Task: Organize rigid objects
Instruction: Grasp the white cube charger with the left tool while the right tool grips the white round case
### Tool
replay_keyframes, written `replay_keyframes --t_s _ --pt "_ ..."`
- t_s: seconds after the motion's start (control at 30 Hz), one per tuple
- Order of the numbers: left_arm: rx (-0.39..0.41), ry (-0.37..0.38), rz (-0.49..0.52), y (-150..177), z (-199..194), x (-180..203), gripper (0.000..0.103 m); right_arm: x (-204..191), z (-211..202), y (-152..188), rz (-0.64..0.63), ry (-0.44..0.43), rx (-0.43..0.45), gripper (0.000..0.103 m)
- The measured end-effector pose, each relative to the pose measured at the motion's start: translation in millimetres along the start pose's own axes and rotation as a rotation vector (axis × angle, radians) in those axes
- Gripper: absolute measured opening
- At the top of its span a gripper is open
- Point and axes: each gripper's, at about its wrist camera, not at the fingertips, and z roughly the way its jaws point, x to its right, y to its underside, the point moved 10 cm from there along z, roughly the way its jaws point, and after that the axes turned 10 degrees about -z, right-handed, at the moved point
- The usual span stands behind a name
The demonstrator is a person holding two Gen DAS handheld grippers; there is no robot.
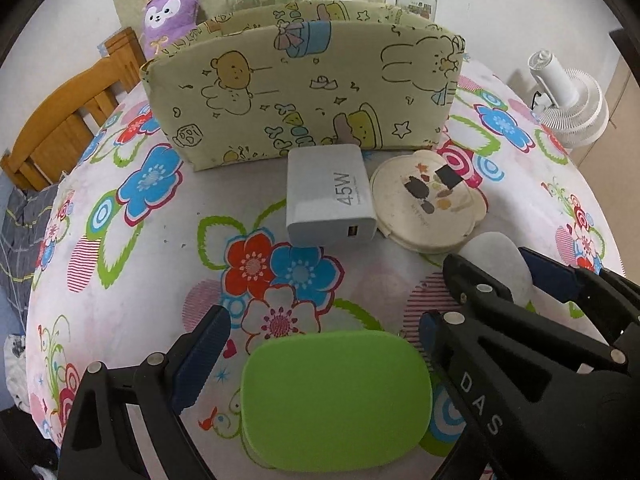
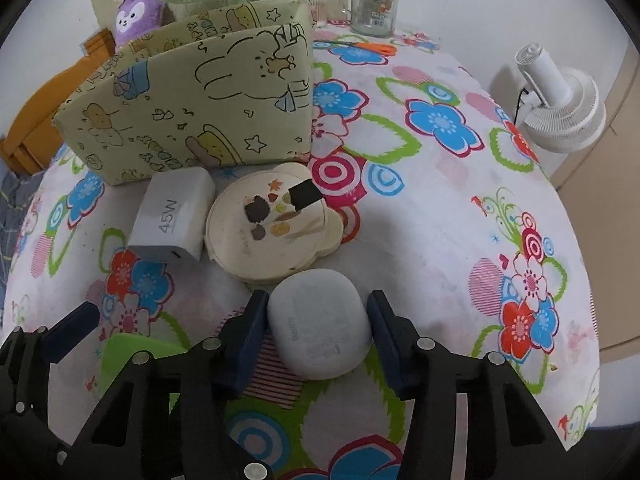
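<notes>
Blocked at the back by the upright fabric organizer, with the white charger and round cream case side by side just in front. Green case and grey pebble case near. Open table to the right.

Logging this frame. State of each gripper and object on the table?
left gripper: open, straddling green case
right gripper: open, around white case
green case: closed, flat
white case: closed, on table
charger: unplugged, lying flat
cream tin: lid on
fabric bin: upright
</notes>
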Motion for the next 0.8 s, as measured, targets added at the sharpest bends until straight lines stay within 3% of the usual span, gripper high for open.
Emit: replay_keyframes --t_s 0.47,0.8 --pt "0.031 0.004 0.002 -36 9 5 0.096 20 -7 -30 0.029 0.073 0.021 0.054" --pt "0.022 0.021 0.010 -53 20 14 0.089 30 2 -46 0.053 0.085 0.013 0.054"
